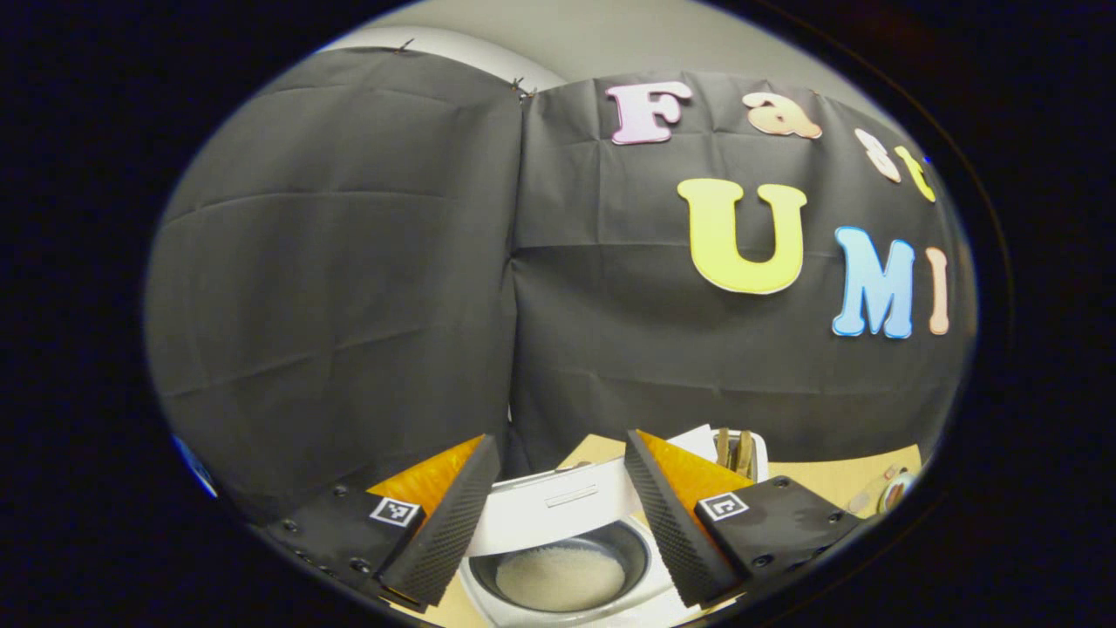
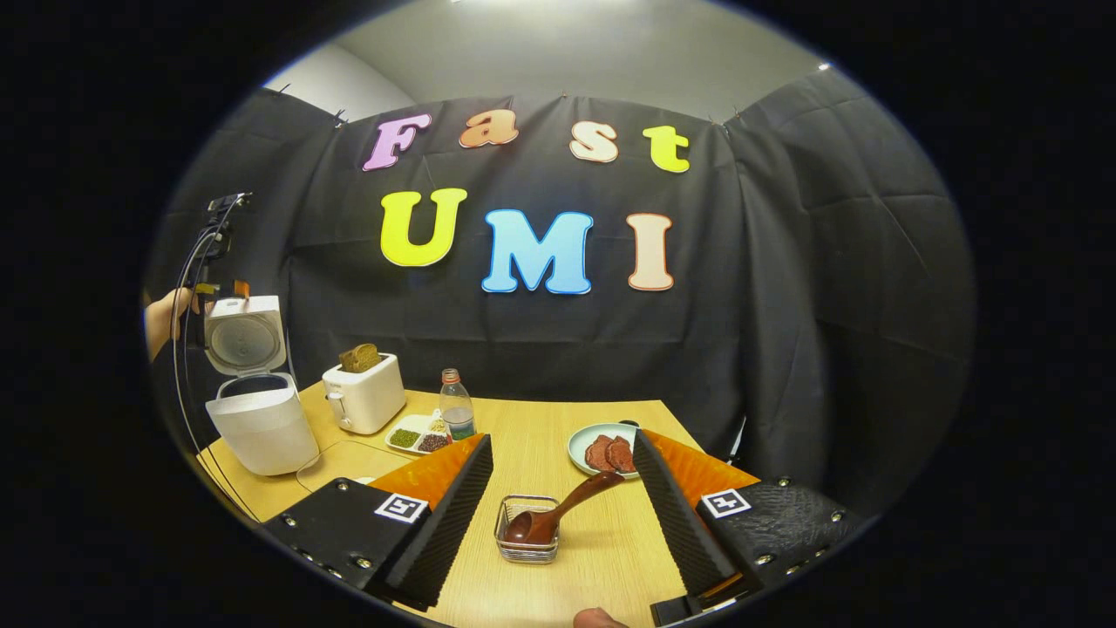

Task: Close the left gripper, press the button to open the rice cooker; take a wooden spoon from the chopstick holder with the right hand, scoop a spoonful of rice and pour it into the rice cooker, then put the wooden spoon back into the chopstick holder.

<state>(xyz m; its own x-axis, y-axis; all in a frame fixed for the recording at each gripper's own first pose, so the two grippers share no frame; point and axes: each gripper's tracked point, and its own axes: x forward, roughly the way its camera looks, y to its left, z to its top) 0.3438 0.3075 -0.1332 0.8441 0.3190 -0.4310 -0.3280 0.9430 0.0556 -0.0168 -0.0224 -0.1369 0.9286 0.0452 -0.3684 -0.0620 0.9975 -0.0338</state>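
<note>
On wooden table (image 2: pixel 558 419), glossy brown spoon (image 2: pixel 558 513) in wire holder (image 2: pixel 527 530); both ribbed tools (image 1: pixel 551 523) (image 2: pixel 562 528) wide open, empty

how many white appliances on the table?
2: the open rice cooker at the table's far left corner, and the toaster just right of it, bread in its slot. None seems hidden.

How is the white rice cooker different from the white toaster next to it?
The rice cooker is taller and rounder, and its lid stands open. The toaster is lower and boxier, with brown bread poking from its top. The rice cooker sits nearer the table's edge. Both are white and stand on that table.
</note>
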